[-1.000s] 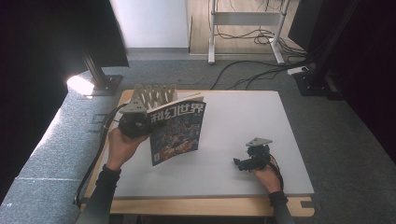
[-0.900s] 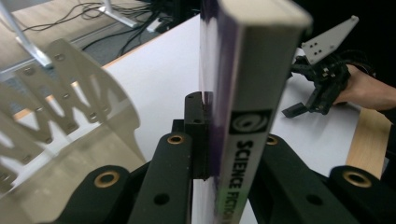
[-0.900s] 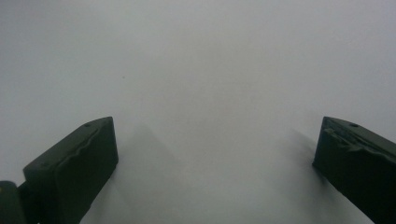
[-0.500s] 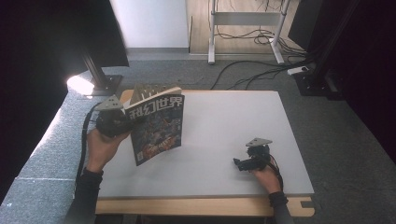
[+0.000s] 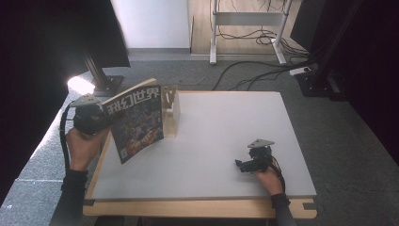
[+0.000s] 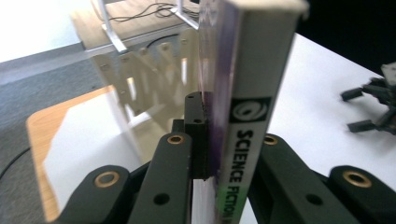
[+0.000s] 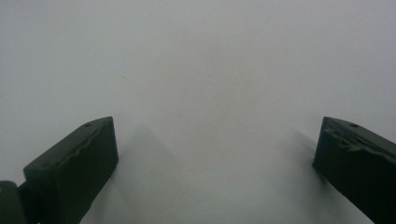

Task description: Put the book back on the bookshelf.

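The table carries a white top on a wooden frame; all positions below are given relative to the wooden rack, a slotted stand of upright dividers at the table's far left part. The magazine is held upright and tilted just to the left of the rack, its far edge close to or touching the rack's side; the high view does not resolve which. No part of the magazine sits between the dividers, so, if the aim is to file it in the rack, the pick-up appears done, while alignment with a slot, insertion and release are judged still to come.

The left gripper lies to the left of the rack, beyond the magazine, over the table's left edge. In the left gripper view its two jaws are clamped on the magazine at the spine, one jaw on each cover, with the rack blurred behind. The left hand wraps the gripper body from below, forearm rising from the near edge.

The right gripper rests well to the right of the rack, near the table's front edge, low over bare surface. Its jaws stand spread apart with nothing between them.
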Tool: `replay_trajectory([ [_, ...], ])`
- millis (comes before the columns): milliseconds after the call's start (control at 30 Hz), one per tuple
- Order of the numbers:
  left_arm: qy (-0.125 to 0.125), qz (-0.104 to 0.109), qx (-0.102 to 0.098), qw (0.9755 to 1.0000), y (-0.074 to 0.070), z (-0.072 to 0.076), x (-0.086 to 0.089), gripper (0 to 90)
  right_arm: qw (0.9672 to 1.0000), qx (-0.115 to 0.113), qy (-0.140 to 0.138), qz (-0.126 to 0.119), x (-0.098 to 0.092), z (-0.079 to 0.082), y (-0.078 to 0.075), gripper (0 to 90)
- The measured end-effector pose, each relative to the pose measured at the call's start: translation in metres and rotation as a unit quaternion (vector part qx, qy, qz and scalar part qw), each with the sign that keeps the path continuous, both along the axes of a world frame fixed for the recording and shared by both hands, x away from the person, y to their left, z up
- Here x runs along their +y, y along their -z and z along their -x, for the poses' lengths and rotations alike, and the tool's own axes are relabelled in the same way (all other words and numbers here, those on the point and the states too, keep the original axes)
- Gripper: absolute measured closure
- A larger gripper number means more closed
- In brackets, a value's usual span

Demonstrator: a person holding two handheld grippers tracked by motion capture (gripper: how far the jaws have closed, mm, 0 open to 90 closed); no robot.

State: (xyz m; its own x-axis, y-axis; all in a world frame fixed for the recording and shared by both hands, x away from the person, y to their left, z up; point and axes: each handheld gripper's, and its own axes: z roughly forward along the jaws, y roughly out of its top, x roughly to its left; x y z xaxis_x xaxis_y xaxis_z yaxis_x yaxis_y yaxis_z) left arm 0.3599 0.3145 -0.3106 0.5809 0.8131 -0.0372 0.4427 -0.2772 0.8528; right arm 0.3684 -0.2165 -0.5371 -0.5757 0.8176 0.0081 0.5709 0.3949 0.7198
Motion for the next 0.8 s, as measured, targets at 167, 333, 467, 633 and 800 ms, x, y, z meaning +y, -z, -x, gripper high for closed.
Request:
replay_trajectory([
  [167,-0.032,-0.002,0.008,0.9994,0.002,-0.009,0.012,82.8,1.0000,-0.001,0.000,0.001,0.000,0.000,0.000,0.0],
  [333,-0.055,-0.001,0.017,0.9984,0.005,-0.019,0.018,82.8,1.0000,0.000,0.001,0.000,0.000,0.000,0.000,0.0],
  [467,-0.070,-0.001,0.023,0.9973,0.009,-0.028,0.018,82.8,1.0000,0.000,0.000,0.001,0.000,0.000,0.000,0.0],
  [633,-0.080,0.004,0.022,0.9965,0.012,-0.039,0.011,82.7,1.0000,0.000,0.000,0.001,0.000,0.000,0.000,0.0],
  [800,-0.087,0.013,0.013,0.9960,0.017,-0.051,0.000,82.7,1.0000,-0.001,0.001,0.000,0.000,0.000,0.000,0.0],
])
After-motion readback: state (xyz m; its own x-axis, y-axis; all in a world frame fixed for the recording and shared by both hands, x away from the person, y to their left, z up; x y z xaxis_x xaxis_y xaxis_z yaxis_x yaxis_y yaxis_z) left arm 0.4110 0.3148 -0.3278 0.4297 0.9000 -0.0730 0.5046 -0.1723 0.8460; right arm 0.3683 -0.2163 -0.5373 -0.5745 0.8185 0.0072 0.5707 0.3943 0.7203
